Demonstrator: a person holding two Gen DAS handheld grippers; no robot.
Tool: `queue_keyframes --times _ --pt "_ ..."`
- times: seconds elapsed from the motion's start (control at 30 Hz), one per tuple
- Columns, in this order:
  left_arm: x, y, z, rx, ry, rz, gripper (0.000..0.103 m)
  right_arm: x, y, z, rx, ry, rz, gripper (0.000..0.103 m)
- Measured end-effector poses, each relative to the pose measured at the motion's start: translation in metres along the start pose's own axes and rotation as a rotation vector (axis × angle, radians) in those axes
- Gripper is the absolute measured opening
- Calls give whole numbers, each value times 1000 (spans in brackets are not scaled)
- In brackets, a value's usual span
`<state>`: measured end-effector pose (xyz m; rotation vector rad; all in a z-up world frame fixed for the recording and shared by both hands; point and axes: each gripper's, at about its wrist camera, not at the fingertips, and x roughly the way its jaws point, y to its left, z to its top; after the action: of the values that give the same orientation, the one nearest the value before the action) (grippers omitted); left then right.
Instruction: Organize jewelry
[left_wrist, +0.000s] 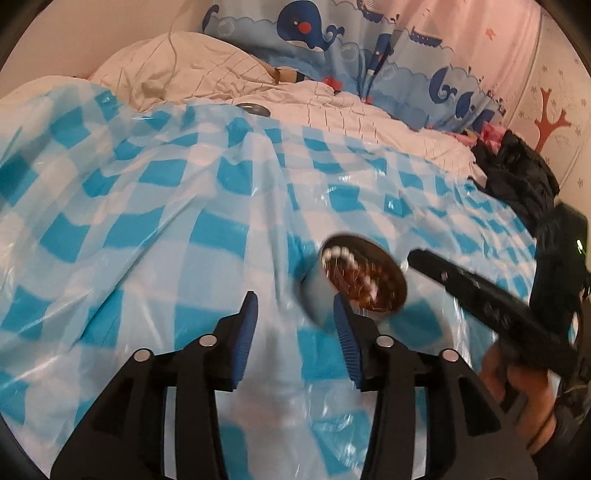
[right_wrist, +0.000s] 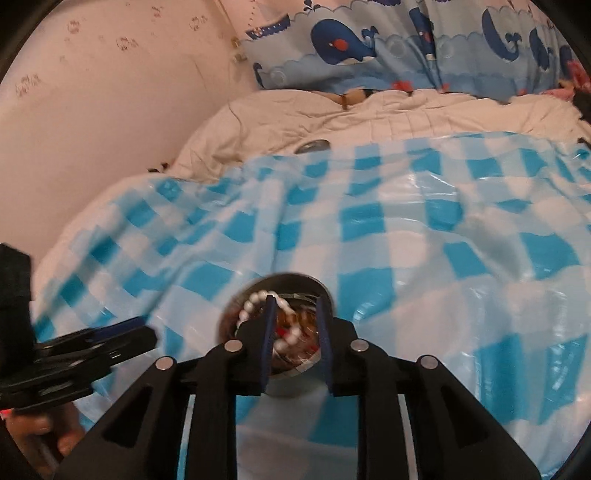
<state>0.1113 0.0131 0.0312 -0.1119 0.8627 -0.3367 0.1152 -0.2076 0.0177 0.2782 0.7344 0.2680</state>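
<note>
Metal tin of jewelry, with its white bead strand, rests on the checkered plastic sheet over the bed. Right gripper fingers stand narrowly apart above it, empty; left gripper fingers wide. Risk: the soft bed may let the tin tip, spilling beads

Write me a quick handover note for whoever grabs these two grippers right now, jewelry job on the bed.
Left gripper: open, empty, beside the round tin.
Right gripper: open, holding nothing, fingers over the tin's mouth.
Tin sits on the blue checked plastic sheet; inside are a white bead string and brownish pieces, blurred.
A round metal lid-like disc lies at the sheet's far edge.
Done: jewelry already in the tin.
Left: probably fetch that disc and close the tin; no loose pieces in view.
</note>
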Motion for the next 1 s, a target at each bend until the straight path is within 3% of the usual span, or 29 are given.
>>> queue_keyframes --times 0.27,0.33,0.4,0.5,0.7,1.0 --pt "-26 -1 -38 5 9 -10 51 -26 -5 -44 -8 55 -14 34" --pt "-28 -4 -46 23 15 7 52 -40 -2 -62 -17 63 -39 45" --pt "-31 -8 -54 39 13 29 52 -50 5 -76 -37 61 -56 46" --pt "-33 -14 -65 66 12 67 56 -63 14 -93 -73 43 -90 59" --pt "-34 -25 -77 130 -9 139 67 -52 19 -107 -111 50 -157 69" --pt "-25 -28 -75 137 -21 166 79 -42 12 -110 -77 70 -205 80"
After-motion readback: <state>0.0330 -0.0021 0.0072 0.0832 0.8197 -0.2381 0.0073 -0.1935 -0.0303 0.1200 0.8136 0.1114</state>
